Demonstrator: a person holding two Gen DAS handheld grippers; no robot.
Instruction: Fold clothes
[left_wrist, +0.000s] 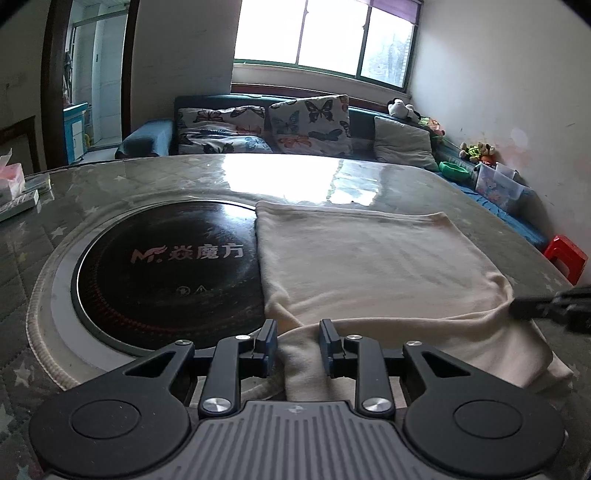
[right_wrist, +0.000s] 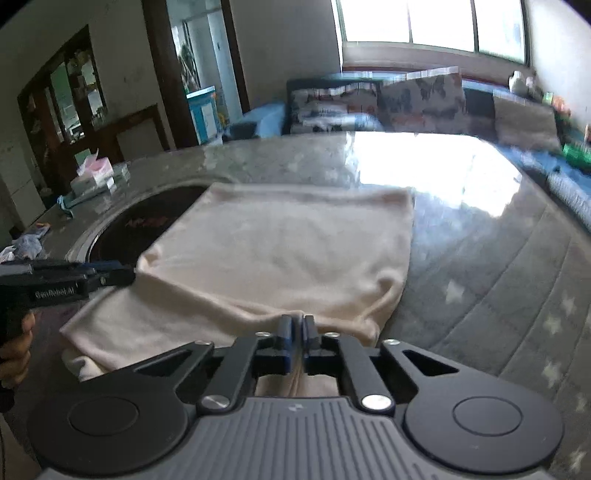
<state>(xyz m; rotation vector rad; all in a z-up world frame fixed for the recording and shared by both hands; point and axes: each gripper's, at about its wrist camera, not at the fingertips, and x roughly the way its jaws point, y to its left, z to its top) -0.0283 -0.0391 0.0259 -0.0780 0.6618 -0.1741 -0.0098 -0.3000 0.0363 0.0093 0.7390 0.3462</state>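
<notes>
Cream garment lies flat on the worktop, its left edge overlapping the round black cooktop set into the surface. Near edge is bunched and lifted a bit, w/ a folded layer already under it towards the camera.

Right gripper: jaws pinched right together on the near hem of the cloth, a small ridge of fabric caught between them. Left gripper: jaws narrow but w/ a gap, cloth running between them; pads don't look to be pressing on it, so prob not gripping yet. From the right wrist view the left gripper meets the cloth's left corner, a hand behind it at the frame edge.

Step in hand, I'd say: taking hold of the near edge at two points ready to carry it over, approx halfway through the folding. Next move needs the left jaws to close firmly on the hem, then both hands lift together and lay the edge evenly towards the far side, keeping tension so it doesn't wrinkle or drag across the cooktop
</notes>
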